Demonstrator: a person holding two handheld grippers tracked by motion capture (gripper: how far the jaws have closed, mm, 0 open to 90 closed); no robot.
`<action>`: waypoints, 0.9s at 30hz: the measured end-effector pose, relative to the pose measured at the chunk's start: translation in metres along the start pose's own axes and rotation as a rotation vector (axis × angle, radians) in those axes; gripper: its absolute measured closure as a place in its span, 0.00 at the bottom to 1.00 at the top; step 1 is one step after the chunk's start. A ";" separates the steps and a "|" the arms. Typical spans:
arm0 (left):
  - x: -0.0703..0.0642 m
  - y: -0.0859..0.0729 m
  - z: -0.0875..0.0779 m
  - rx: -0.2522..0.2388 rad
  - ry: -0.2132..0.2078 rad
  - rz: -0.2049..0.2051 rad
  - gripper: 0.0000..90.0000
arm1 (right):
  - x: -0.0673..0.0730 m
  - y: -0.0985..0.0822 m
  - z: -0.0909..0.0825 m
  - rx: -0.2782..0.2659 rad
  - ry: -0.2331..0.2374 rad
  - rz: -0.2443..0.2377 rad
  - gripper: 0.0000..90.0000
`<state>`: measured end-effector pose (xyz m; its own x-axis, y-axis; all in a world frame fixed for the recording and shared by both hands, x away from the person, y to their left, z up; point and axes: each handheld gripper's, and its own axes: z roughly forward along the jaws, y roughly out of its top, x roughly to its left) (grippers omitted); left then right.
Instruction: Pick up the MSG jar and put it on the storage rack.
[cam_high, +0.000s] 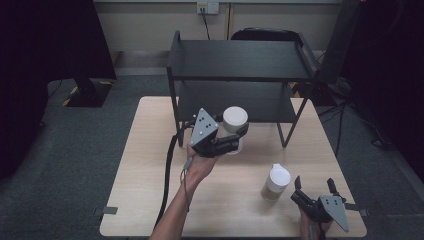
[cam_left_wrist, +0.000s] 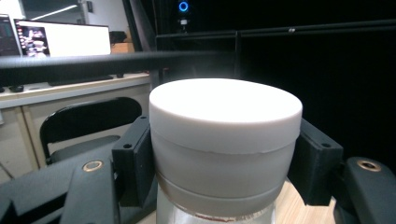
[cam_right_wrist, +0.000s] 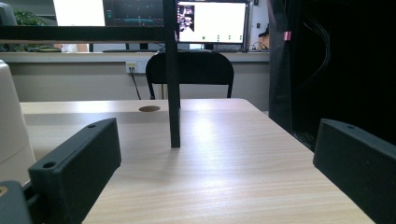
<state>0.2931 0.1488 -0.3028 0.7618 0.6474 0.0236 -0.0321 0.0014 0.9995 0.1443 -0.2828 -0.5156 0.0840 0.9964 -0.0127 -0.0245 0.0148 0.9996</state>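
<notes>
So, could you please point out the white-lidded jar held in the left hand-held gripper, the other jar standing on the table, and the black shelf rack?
Held jar (cam_left_wrist: 224, 112): left gripper view, on its white lid.
Standing jar (cam_high: 276, 184): high view, on its body.
Black shelf rack (cam_high: 240, 60): high view, on its top shelf.

Grey carpet floor (cam_high: 60, 165), beige wall (cam_high: 150, 25) with a socket (cam_high: 207, 7), black chair (cam_right_wrist: 189, 70) behind.

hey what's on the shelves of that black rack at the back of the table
Nothing shows on the top shelf of the black rack. The lower shelf also looks bare, though the white-lidded jar held in the left gripper covers a small front part of it.
</notes>
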 end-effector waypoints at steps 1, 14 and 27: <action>0.002 0.005 0.001 -0.004 0.003 0.001 0.38 | 0.000 0.000 0.000 0.000 0.000 0.000 0.00; 0.024 0.081 0.024 -0.052 0.065 0.029 0.38 | -0.001 0.000 0.000 0.000 0.003 0.001 0.00; 0.028 0.109 0.066 -0.096 0.301 0.005 0.38 | -0.001 0.000 0.000 0.002 0.005 -0.002 0.00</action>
<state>0.3542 0.1166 -0.1918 0.5358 0.8443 0.0066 -0.1074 0.0604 0.9924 0.1445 -0.2837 -0.5152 0.0788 0.9968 -0.0146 -0.0226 0.0165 0.9996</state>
